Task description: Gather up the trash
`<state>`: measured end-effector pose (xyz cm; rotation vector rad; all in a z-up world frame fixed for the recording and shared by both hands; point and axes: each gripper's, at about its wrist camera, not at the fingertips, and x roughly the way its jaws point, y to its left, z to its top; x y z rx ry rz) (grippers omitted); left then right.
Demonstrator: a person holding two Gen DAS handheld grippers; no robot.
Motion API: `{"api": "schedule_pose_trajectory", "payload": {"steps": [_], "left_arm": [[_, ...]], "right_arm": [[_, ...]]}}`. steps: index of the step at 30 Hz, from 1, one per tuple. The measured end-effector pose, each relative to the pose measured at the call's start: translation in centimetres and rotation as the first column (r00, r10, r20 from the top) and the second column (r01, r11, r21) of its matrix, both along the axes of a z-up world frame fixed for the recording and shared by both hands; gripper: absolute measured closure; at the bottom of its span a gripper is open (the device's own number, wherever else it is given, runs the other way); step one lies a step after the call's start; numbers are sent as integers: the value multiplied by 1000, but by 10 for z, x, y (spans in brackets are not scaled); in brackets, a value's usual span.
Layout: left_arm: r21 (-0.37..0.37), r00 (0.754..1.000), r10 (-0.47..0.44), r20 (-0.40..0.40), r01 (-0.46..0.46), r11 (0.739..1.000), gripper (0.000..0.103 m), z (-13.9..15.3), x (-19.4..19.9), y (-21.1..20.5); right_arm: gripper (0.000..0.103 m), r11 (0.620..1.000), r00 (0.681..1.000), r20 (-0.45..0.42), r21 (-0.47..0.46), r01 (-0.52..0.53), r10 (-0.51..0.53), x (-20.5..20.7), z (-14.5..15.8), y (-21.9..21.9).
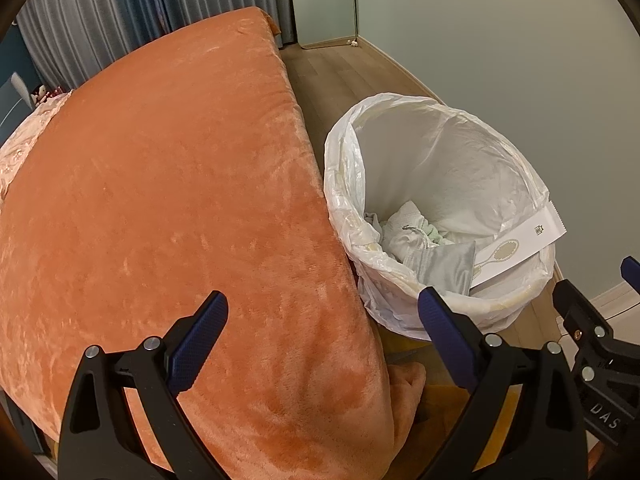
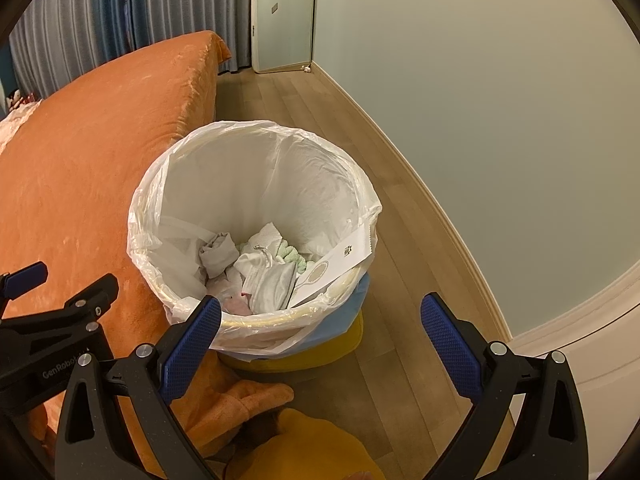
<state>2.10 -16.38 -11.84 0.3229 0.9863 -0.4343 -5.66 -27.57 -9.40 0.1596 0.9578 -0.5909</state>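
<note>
**Right wrist over the bin, both grippers empty**

Right wrist view puts the trash bin (image 2: 256, 224) straight ahead of my right gripper (image 2: 320, 320), its near rim just past the left fingertip and partly hidden behind it. My fingers are spread wide with nothing between them; the right finger has only wooden floor (image 2: 404, 280) beyond it. The bin wears a white plastic liner (image 2: 168, 184) folded over its rim. At the bottom lies the trash: crumpled white tissues (image 2: 264, 276), a grey wad (image 2: 218, 254) and a pale green scrap (image 2: 294, 258). A white printed card (image 2: 336, 266) leans against the rim on the side of my right finger, one end poking out over the edge.

Off to the left of my left finger I see the left gripper's tip, hovering over the orange blanket (image 2: 92, 152) that covers the bed.

From the left wrist, my left gripper (image 1: 322, 316) is also wide apart and empty. Its left finger sits over the blanket (image 1: 160, 200); its right finger overlaps the near rim of the bin (image 1: 440, 200), which presses against the bed's edge. The right gripper's tip (image 1: 600, 300) shows beyond my right finger, beside the bin.
</note>
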Motion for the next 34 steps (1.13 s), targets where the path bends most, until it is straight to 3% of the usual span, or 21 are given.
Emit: {"api": "schedule_pose_trajectory", "payload": {"steps": [34], "left_arm": [[17,999,0,-32,1,1000,12,-10,3,0]], "right_arm": [[7,1000,1000,-11,19,0,0,7,-8,0]]}}
